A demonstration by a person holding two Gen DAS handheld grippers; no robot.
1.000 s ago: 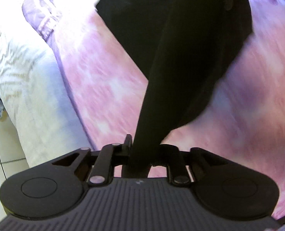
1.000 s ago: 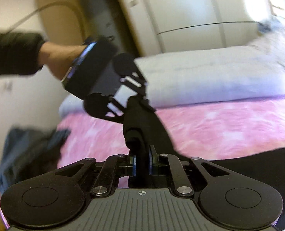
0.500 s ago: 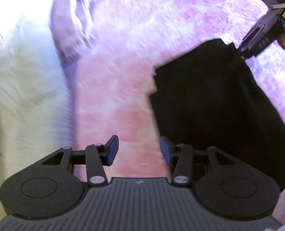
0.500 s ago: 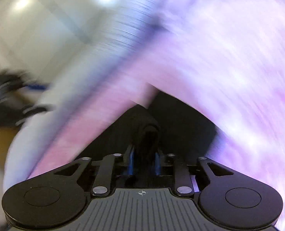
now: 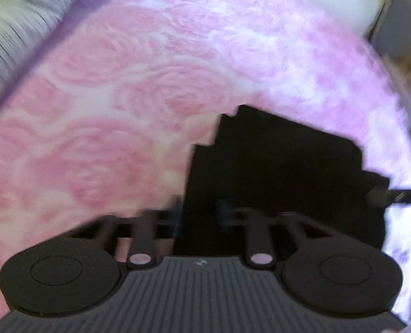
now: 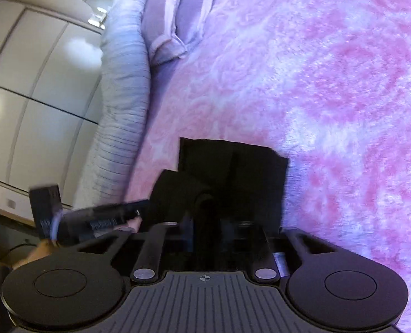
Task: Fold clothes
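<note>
Lying on the pink rose-patterned bedspread (image 5: 149, 88) was the folded black garment (image 5: 274, 166), left gripper (image 5: 198, 213) jaws closing around its near edge, right gripper (image 6: 212, 222) jaws closing on a raised fold of the cloth (image 6: 230, 172).

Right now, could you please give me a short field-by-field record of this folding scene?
surface: pink rose-patterned bedspread
garment: black garment, lying on the bedspread in layered folds
left gripper: left gripper, jaws closing, the garment's near edge between them
right gripper: right gripper, jaws closing, a raised fold of the garment between them
beside the bed: grey ribbed bedding; white wardrobe doors
image quality: left wrist view blurred around the fingers
</note>
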